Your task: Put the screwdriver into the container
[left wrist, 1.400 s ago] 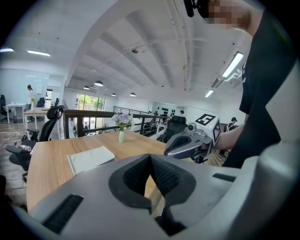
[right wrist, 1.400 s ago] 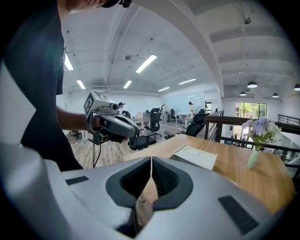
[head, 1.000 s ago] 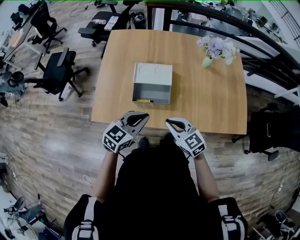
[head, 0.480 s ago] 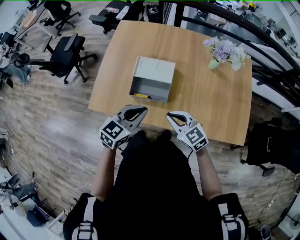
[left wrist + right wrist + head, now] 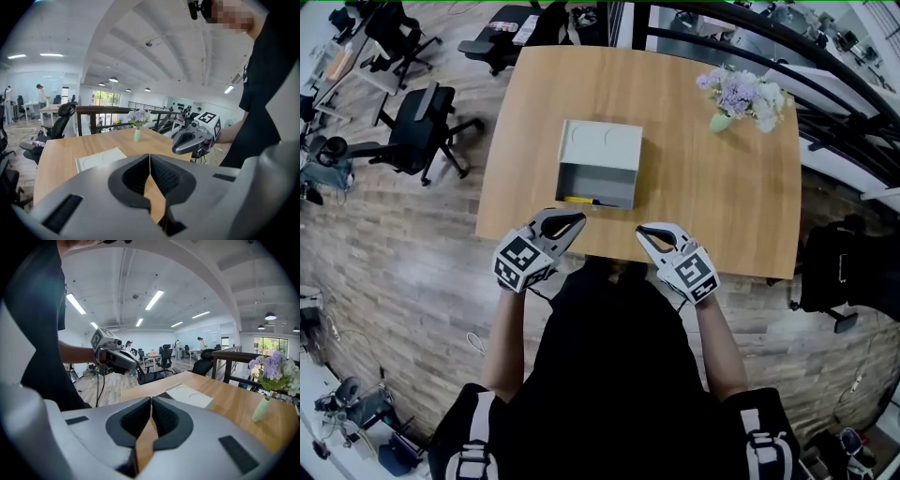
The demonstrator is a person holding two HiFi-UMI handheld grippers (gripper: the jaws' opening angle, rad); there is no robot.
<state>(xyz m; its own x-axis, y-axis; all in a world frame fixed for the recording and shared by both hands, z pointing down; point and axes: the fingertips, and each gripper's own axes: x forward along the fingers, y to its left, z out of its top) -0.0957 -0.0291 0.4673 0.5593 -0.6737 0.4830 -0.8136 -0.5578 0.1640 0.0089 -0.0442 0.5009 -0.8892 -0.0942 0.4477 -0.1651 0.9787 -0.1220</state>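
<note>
Grey container (image 5: 600,176) sits open on your wooden desk (image 5: 712,197), at 12 o'clock from you. Inside, against its near wall, the screwdriver (image 5: 580,200) lies flat, its long axis running 9 to 3 with the yellow handle toward 9 o'clock. Your left hand-held gripper (image 5: 575,219) and right hand-held gripper (image 5: 643,232) are each pressed together on nothing, and their cubes show black-and-white square markers.

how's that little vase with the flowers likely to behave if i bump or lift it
The vase looks apt to tip: its flowers spread far wider than its narrow body, so it seems top-heavy. It is probably light, being small beside the container. Its smooth pale surface may be slippery and fragile, though the material can't be told.
</note>
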